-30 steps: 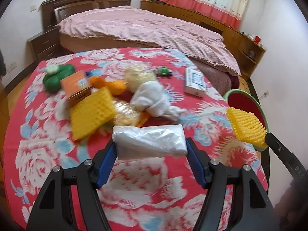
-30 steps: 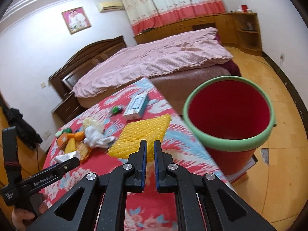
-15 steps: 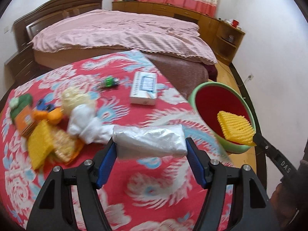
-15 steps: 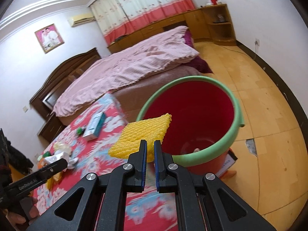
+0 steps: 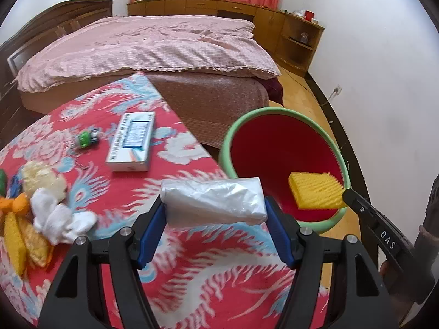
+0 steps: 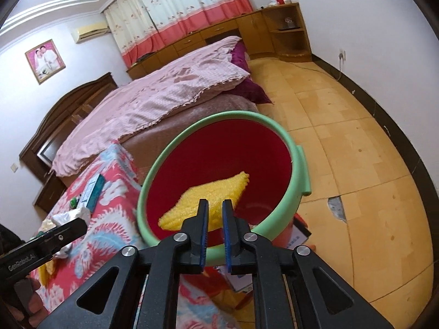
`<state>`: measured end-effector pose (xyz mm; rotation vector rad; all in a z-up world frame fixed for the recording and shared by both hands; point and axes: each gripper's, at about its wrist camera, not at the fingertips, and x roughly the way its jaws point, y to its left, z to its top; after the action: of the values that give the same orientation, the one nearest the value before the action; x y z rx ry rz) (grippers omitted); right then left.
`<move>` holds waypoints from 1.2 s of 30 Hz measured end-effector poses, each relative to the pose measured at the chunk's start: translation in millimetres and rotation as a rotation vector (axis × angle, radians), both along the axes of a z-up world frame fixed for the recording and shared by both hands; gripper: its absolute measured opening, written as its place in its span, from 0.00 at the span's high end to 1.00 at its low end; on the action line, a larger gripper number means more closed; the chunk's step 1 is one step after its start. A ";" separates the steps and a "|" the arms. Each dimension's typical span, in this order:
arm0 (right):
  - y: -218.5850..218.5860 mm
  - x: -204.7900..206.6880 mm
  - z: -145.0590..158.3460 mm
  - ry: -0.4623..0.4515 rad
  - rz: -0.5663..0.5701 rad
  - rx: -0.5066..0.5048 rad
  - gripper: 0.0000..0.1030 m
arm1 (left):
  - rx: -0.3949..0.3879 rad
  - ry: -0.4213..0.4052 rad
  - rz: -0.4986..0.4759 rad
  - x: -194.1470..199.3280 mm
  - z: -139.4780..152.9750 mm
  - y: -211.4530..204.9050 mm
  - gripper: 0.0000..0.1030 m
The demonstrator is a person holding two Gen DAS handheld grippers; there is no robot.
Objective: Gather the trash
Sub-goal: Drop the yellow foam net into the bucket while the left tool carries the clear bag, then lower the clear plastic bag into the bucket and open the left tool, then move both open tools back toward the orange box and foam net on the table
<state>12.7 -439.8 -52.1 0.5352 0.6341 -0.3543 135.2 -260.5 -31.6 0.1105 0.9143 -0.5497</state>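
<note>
Left tongs [image 5: 215, 219] clamped a plastic bag [image 5: 214, 201]; right tongs [image 6: 214, 213] hung parted around yellow foam [image 6: 205, 205] over the bucket [image 6: 297, 161] at two o'clock.

"DAS" on right gripper [image 5: 344, 195], "GenRobot.AI" on left gripper [image 6: 82, 223]

Right tool [image 6: 215, 205] parted, left tool [image 5: 215, 211] clamped

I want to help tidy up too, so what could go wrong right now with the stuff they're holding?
The yellow foam net sits loosely between the right gripper fingers, which look slightly apart; it hangs over the bucket, so it should drop in, though it might catch the rim. The plastic bag in the left gripper is over the table, beside the bucket. Let go now, and it would miss.
</note>
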 end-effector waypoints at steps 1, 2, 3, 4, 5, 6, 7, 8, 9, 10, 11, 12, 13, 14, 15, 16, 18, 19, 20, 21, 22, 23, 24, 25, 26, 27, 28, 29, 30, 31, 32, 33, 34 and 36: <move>-2.3 -0.2 -0.7 -0.002 -0.002 -0.001 0.84 | 0.001 0.003 -0.008 0.4 -1.3 -4.9 0.32; -3.4 0.5 -0.9 -0.003 -0.003 -0.003 0.81 | 0.002 0.005 -0.016 1.7 -2.1 -9.1 0.32; -4.9 0.4 -1.1 -0.005 -0.004 -0.004 0.77 | 0.004 0.006 -0.022 2.7 -3.3 -12.4 0.32; -6.3 -0.4 -1.3 -0.011 -0.005 -0.004 0.76 | 0.006 0.007 -0.027 3.7 -4.3 -16.0 0.32; -7.8 -1.4 -1.5 -0.015 -0.008 -0.004 0.76 | 0.007 0.009 -0.034 4.7 -5.4 -19.8 0.32; -8.1 -2.3 -1.6 -0.016 -0.011 -0.006 0.76 | 0.008 0.010 -0.041 5.5 -6.5 -23.7 0.32; -9.0 -3.3 -1.3 -0.017 -0.015 -0.011 0.76 | 0.008 0.010 -0.046 6.0 -7.4 -26.4 0.32; -10.2 -4.9 -1.1 -0.018 -0.020 -0.014 0.76 | 0.010 0.009 -0.053 6.6 -8.2 -30.0 0.32; -11.8 -6.7 -1.1 -0.019 -0.027 -0.013 0.76 | 0.012 0.007 -0.059 6.9 -9.2 -33.6 0.32; -13.0 -7.5 -1.1 -0.021 -0.032 -0.009 0.76 | 0.014 0.006 -0.065 7.8 -10.5 -36.7 0.32; -14.6 -9.3 -1.0 -0.025 -0.036 -0.003 0.76 | 0.016 0.004 -0.071 8.8 -11.8 -40.6 0.32; -16.0 -10.9 -0.9 -0.026 -0.041 0.002 0.76 | 0.018 0.003 -0.076 9.7 -12.8 -43.4 0.32; -17.2 -12.4 -0.6 -0.027 -0.045 0.004 0.76 | 0.019 0.003 -0.080 10.6 -13.9 -45.9 0.32; -17.8 -13.8 0.0 -0.028 -0.049 0.004 0.76 | 0.020 0.004 -0.085 11.7 -14.9 -49.0 0.32; -19.0 -14.5 0.2 -0.028 -0.053 0.003 0.76 | 0.018 0.006 -0.090 12.7 -15.7 -52.2 0.32; -20.2 -15.8 0.4 -0.028 -0.058 0.003 0.76 | 0.016 0.006 -0.095 13.5 -16.2 -54.7 0.32; -23.5 -18.6 0.2 -0.029 -0.070 0.005 0.76 | 0.015 0.006 -0.107 14.6 -16.8 -60.2 0.32; -24.8 -19.1 -0.1 -0.029 -0.075 0.008 0.76 | 0.014 0.006 -0.113 14.7 -16.8 -62.8 0.32; -26.4 -19.9 -0.5 -0.028 -0.081 0.011 0.76 | 0.010 0.006 -0.121 15.4 -16.7 -65.0 0.32; -27.8 -20.7 -1.0 -0.028 -0.085 0.014 0.76 | 0.005 0.008 -0.127 15.9 -16.5 -66.8 0.32; -28.5 -21.0 -1.5 -0.027 -0.088 0.016 0.76 | 0.001 0.011 -0.130 16.0 -16.3 -68.3 0.31; -28.3 -21.1 -2.0 -0.025 -0.089 0.018 0.76 | -0.002 0.014 -0.131 15.8 -16.5 -68.1 0.30; -28.6 -21.1 -2.4 -0.024 -0.089 0.020 0.76 | -0.006 0.014 -0.129 15.6 -16.4 -68.3 0.27; -27.9 -20.7 -2.6 -0.023 -0.089 0.022 0.76 | -0.010 0.012 -0.127 15.4 -16.1 -68.0 0.26; -27.2 -20.9 -2.7 -0.023 -0.088 0.023 0.76 | -0.013 0.007 -0.125 14.9 -15.5 -68.1 0.26; -27.0 -21.2 -2.6 -0.023 -0.088 0.025 0.75 | -0.014 0.004 -0.124 13.9 -14.8 -67.7 0.25; -26.9 -21.6 -2.4 -0.023 -0.087 0.026 0.75 | -0.017 0.002 -0.123 13.5 -14.0 -67.2 0.24; -26.6 -21.9 -2.1 -0.023 -0.087 0.026 0.75 | -0.020 0.002 -0.122 13.3 -13.2 -66.5 0.24; -26.2 -22.2 -1.8 -0.025 -0.086 0.025 0.75 | -0.023 0.003 -0.122 12.4 -12.4 -65.6 0.24; -25.9 -22.9 -1.2 -0.025 -0.086 0.025 0.75 | -0.025 0.004 -0.122 12.1 -11.6 -64.8 0.24; -25.1 -23.3 -0.7 -0.026 -0.085 0.024 0.75 | -0.028 0.003 -0.121 10.8 -10.0 -63.6 0.24; -24.6 -23.5 -0.2 -0.027 -0.085 0.024 0.75 | -0.028 0.001 -0.120 10.2 -8.8 -62.2 0.24; -23.6 -23.8 0.7 -0.029 -0.084 0.024 0.75 | -0.028 -0.001 -0.117 9.1 -7.4 -60.5 0.24; -20.9 -24.7 2.6 -0.032 -0.081 0.022 0.74 | -0.029 -0.002 -0.111 7.2 -5.6 -56.8 0.24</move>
<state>-12.0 -460.7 -49.4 0.5880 0.5874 -0.4144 142.5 -317.3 -37.2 0.1364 0.9020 -0.6660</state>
